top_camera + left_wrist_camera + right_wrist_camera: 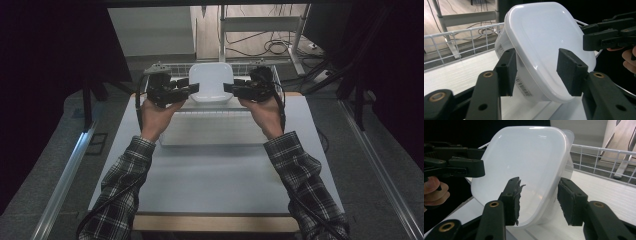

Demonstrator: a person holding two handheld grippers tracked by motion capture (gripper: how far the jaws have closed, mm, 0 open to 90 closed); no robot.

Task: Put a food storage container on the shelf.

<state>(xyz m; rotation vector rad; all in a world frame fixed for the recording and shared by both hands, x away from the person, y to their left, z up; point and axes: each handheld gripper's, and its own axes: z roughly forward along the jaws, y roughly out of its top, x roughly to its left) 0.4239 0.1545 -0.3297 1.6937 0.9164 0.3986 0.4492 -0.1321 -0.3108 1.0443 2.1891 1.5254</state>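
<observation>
we are at the grasping step, both grippers brought in on the white lidded container (211, 81) that sits at the far middle of the table (220, 170), inside the wire basket (175, 67), its lid side turned toward us. the left gripper (192, 89) comes at its left edge and the right gripper (228, 88) at its right edge, so we judge a two-sided lift is being set up, not yet secured. in the left gripper view the jaws stand open, the container's rim lying between them: one pad (507, 71) is against the labelled side wall and the other pad (571, 71) is over the lid face, with a gap visible on that side. in the right gripper view the jaws are likewise spread, the frayed pad (514, 201) in front of the lid and the other pad (569, 202) behind the rim near the body; whether either touches we cannot tell. the next move, as we judge it, calls for closing both grippers evenly on the rim, then raising together so the container does not tip or slip on the smooth lid.
</observation>
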